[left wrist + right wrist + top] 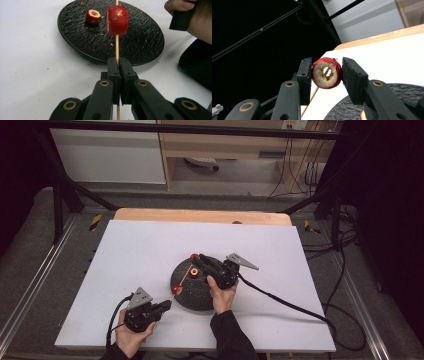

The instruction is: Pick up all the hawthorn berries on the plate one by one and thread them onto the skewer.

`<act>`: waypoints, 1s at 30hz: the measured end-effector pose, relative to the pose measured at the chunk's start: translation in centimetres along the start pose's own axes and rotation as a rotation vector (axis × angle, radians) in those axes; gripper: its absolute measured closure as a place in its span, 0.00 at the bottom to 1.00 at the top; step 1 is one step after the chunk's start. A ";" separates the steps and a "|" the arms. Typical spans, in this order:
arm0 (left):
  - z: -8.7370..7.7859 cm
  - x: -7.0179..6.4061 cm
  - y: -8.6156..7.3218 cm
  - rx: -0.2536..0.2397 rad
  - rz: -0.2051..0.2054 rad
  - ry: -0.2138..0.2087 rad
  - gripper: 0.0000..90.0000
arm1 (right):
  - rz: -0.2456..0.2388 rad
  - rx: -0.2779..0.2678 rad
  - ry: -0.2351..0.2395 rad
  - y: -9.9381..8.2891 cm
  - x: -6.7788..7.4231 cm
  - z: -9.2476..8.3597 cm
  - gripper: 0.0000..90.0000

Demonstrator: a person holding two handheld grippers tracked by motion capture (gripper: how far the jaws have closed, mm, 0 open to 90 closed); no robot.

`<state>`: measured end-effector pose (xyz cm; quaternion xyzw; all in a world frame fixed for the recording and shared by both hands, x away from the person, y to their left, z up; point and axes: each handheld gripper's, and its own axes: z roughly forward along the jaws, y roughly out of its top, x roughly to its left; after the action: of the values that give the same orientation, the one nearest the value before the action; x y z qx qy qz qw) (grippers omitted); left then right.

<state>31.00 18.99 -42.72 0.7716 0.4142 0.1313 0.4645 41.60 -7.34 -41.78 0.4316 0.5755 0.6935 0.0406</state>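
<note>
A thin wooden skewer [117, 47] is clamped between my left gripper's [119, 63] shut jaws, pointing out over a black round plate [140, 42]. One red hollowed fruit piece [117, 21] is threaded on it. Another red piece [93, 17] lies on the plate. In the high view the left gripper [167, 305] sits just left of the plate [200, 297], with the skewer [184, 279] slanting up to my right gripper [196, 259]. The right gripper [326, 75] is shut on a third red ring-shaped piece [327, 83]; the skewer tip shows through its hole.
The plate rests on a white board [150, 250] over a wooden table [200, 216]. Cables [280, 300] trail from both grippers across the board. A black metal frame [65, 195] and a cabinet stand beyond the table's far edge.
</note>
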 end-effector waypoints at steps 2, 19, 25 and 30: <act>0.1 -0.1 0.0 -0.001 -0.006 0.004 0.98 | 0.007 0.005 0.005 -0.2 0.1 0.0 0.68; 0.9 -0.5 -0.2 -0.009 0.011 0.013 0.98 | 0.041 0.025 0.012 -0.1 0.6 -0.5 0.69; 0.8 -0.4 -0.2 -0.019 -0.007 -0.008 0.98 | 0.035 0.025 0.025 0.0 0.8 -0.7 0.69; 0.8 -0.4 -0.1 -0.024 -0.010 -0.011 0.98 | 0.025 0.030 0.033 -0.1 0.8 -0.7 0.70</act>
<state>31.21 18.22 -43.16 0.7645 0.4140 0.1296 0.4769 40.58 -7.43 -41.37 0.4281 0.5808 0.6922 0.0160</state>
